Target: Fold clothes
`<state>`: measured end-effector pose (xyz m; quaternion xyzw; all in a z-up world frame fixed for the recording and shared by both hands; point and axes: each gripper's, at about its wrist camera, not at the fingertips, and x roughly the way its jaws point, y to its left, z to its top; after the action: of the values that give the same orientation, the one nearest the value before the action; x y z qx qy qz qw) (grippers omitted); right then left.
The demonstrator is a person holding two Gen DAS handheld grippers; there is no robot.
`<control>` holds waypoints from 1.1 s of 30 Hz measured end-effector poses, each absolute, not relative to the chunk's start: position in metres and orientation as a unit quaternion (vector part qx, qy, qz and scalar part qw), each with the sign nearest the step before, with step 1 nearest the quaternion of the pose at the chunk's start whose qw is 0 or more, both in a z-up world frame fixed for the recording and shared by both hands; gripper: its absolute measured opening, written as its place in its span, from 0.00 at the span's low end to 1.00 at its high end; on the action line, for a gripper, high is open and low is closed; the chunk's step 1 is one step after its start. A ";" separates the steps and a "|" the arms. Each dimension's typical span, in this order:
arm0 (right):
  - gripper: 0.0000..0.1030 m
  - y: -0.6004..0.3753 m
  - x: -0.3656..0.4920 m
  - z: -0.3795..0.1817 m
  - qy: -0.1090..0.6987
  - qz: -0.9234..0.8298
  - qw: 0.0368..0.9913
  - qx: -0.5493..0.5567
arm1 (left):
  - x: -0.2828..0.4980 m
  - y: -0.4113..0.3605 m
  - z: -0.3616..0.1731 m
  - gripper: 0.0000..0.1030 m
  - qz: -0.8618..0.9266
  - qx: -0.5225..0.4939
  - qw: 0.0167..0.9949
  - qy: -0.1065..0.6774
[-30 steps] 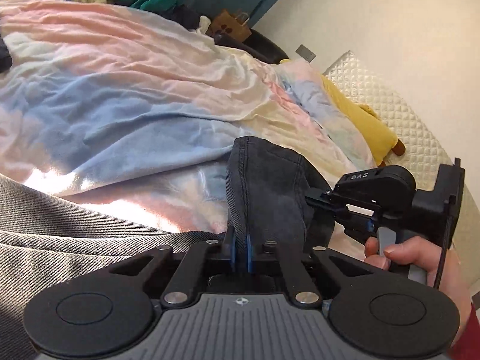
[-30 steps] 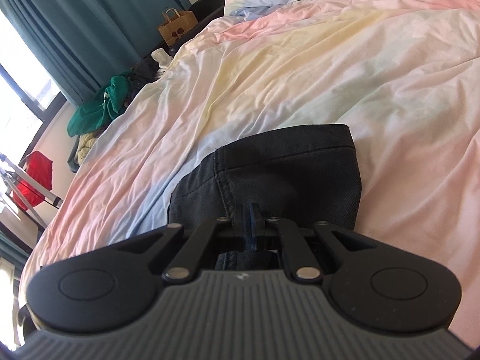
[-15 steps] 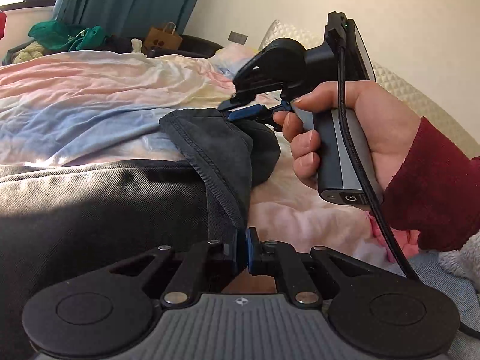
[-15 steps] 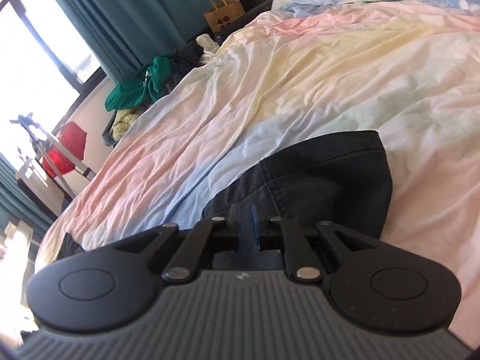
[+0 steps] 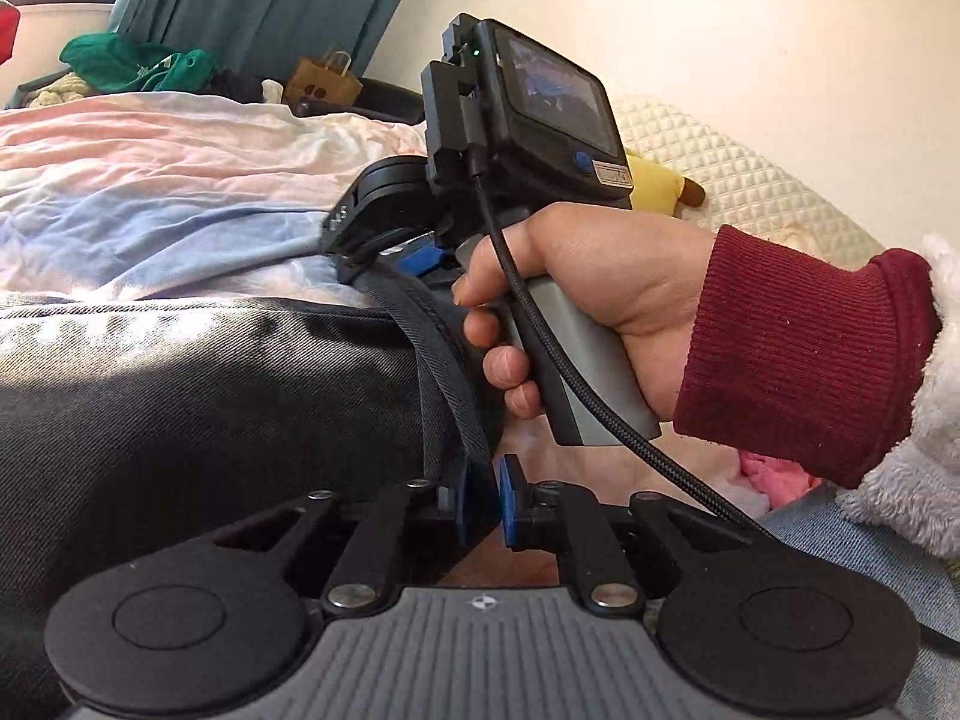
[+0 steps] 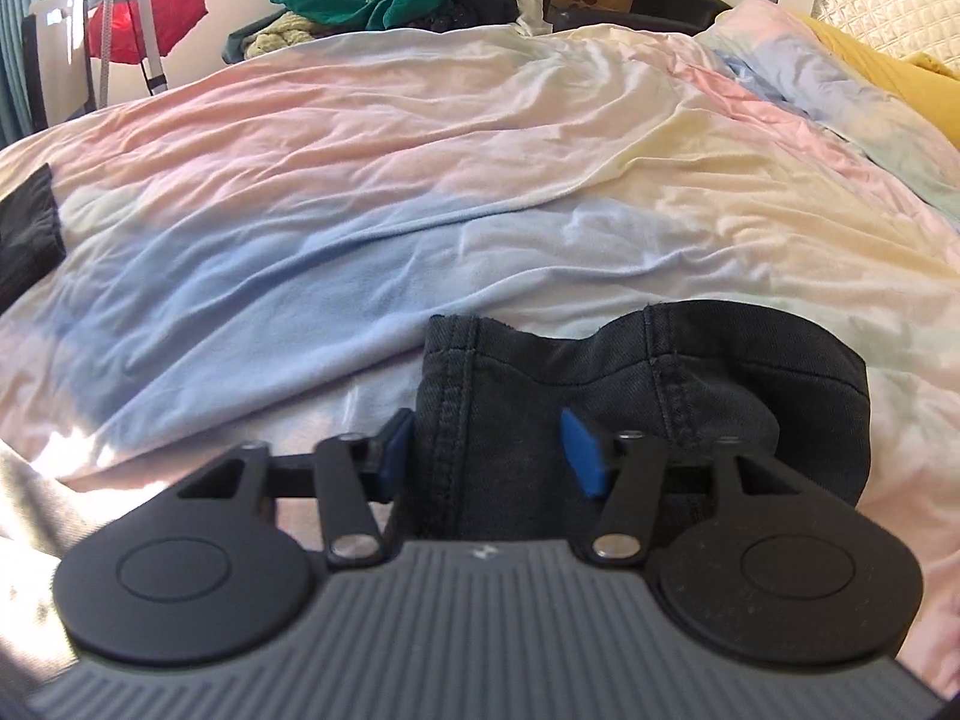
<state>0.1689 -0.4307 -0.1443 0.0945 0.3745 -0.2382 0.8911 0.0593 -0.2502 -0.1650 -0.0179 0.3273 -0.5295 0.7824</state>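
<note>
The left gripper (image 5: 485, 501) is opening around the dark jeans (image 6: 600, 384); the right gripper (image 6: 489, 453) is apart and closing. The fold may flop open on the bed (image 6: 420, 180).

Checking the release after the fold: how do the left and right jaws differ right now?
The left gripper shows a narrow gap, opening, with the dark jeans hem between its pads; the right gripper stands wider, closing, straddling the jeans without pressing. Both have blue pads and sit at the jeans' folded end.

The left gripper (image 5: 483, 495) is opening, dark jeans (image 5: 180, 396) hem between its blue pads. Beyond, a hand (image 5: 594, 300) holds the right gripper (image 5: 390, 258) over the bed (image 5: 150, 192).
</note>
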 end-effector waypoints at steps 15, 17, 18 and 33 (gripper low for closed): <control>0.08 -0.495 0.052 -0.086 0.129 -0.400 0.854 0.307 | 0.069 -0.011 -0.075 0.90 -0.263 -0.214 0.858 0.385; 0.08 -0.503 0.036 -0.087 0.092 -0.413 0.836 0.349 | 0.066 0.036 -0.070 0.98 -0.196 -0.254 0.866 0.383; 0.08 -0.504 0.030 -0.086 0.083 -0.423 0.830 0.354 | 0.065 0.060 -0.068 0.99 -0.157 -0.276 0.868 0.382; 0.25 -0.527 0.006 -0.128 0.169 -0.432 0.751 0.470 | 0.084 0.247 -0.142 0.84 0.044 -0.642 0.691 0.328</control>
<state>0.0060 -0.5274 -0.1280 0.4703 0.1686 -0.4316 0.7511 0.0837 0.2465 -0.1416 -0.6419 0.3285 0.0443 0.6914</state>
